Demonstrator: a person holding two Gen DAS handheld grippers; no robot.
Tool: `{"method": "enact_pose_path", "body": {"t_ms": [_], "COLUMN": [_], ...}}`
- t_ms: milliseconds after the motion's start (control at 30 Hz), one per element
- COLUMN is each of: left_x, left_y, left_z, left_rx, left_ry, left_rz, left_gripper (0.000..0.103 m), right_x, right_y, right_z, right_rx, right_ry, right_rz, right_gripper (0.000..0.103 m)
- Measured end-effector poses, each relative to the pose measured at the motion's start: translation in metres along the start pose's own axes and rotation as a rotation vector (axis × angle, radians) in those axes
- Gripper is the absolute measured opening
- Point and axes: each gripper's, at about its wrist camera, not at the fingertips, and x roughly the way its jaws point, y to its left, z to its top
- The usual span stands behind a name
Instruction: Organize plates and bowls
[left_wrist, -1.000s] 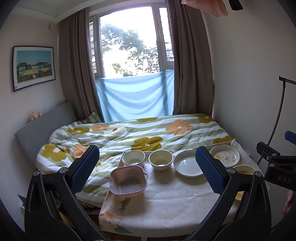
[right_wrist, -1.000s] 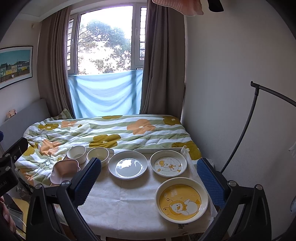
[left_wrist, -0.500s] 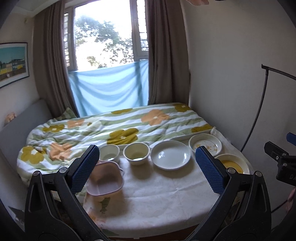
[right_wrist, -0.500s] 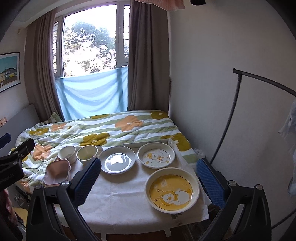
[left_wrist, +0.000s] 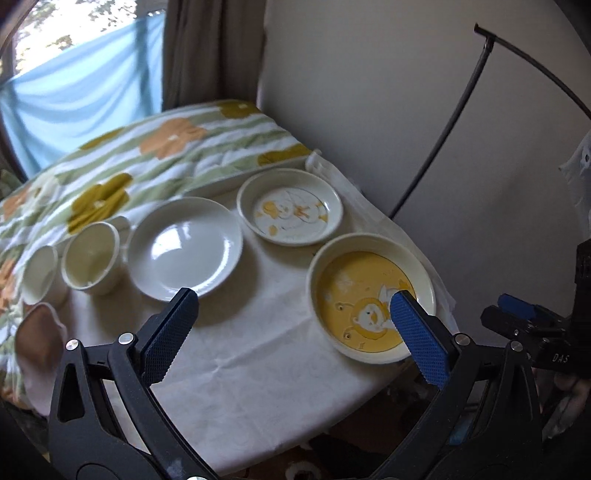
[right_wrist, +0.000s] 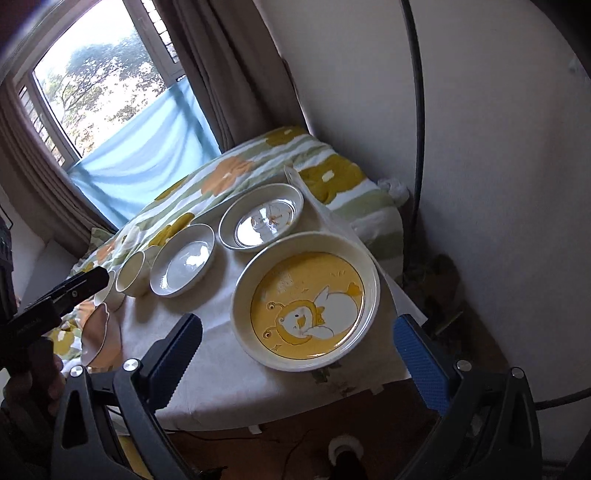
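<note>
Right tongs (right_wrist: 295, 339) moved nearer, gaping over yellow plate (right_wrist: 306, 301).

Home bedroom: bed with floral quilt (left_wrist: 155, 155), curtained window (right_wrist: 103, 85), cloth-covered table (left_wrist: 258, 354).

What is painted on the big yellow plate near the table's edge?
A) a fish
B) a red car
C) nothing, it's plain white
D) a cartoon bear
D: the yellow plate has a cartoon bear on a yellow ground, seen clearly in the right wrist view.
</note>
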Motion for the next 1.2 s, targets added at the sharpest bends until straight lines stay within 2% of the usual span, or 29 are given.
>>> {"method": "enact_pose_path", "body": {"t_ms": [100, 167, 233, 300, 367, 433, 500, 533, 600, 667, 733, 833, 933, 1200], "left_x": [0.048, 0.079, 0.106, 0.128, 0.151, 0.165, 0.178, 0.184, 0.189, 0.193, 0.197, 0.197, 0.198, 0.19], "left_y": [-0.002, -0.003, -0.003, -0.003, -0.003, -0.002, -0.001, 0.0, 0.001, 0.002, 0.002, 0.002, 0.001, -0.011], "left_z": [0.006, 0.008, 0.009, 0.009, 0.007, 0.005, 0.004, 0.003, 0.002, 0.001, -0.001, -0.003, -0.006, -0.012], "left_rx": [0.029, 0.036, 0.038, 0.043, 0.059, 0.068, 0.07, 0.069, 0.061, 0.052, 0.049, 0.053, 0.059, 0.111], "left_ry": [0.105, 0.176, 0.246, 0.31, 0.358, 0.395, 0.422, 0.433, 0.449, 0.456, 0.468, 0.465, 0.461, 0.439], "left_rz": [-0.042, -0.067, -0.087, -0.103, -0.107, -0.116, -0.126, -0.129, -0.137, -0.151, -0.164, -0.182, -0.19, -0.143], "left_gripper": [0.102, 0.1, 0.088, 0.08, 0.074, 0.062, 0.056, 0.051, 0.047, 0.039, 0.026, 0.018, 0.017, 0.018], "right_x": [0.03, 0.05, 0.069, 0.084, 0.097, 0.106, 0.111, 0.115, 0.122, 0.129, 0.131, 0.132, 0.136, 0.141], "right_y": [-0.026, -0.039, -0.049, -0.058, -0.067, -0.074, -0.077, -0.079, -0.08, -0.079, -0.078, -0.079, -0.081, -0.079], "right_z": [0.004, 0.006, 0.008, 0.01, 0.011, 0.012, 0.014, 0.015, 0.017, 0.019, 0.02, 0.021, 0.022, 0.027], "right_rx": [0.071, 0.11, 0.135, 0.155, 0.179, 0.201, 0.2, 0.196, 0.187, 0.169, 0.151, 0.128, 0.121, 0.072], "right_ry": [0.065, 0.111, 0.156, 0.187, 0.211, 0.227, 0.238, 0.245, 0.261, 0.274, 0.276, 0.282, 0.286, 0.306], "right_rz": [0.042, 0.066, 0.074, 0.074, 0.08, 0.091, 0.095, 0.093, 0.102, 0.105, 0.1, 0.076, 0.078, 0.057], "right_gripper": [0.092, 0.082, 0.072, 0.068, 0.061, 0.055, 0.05, 0.046, 0.04, 0.03, 0.023, 0.015, 0.012, 0.012]}}
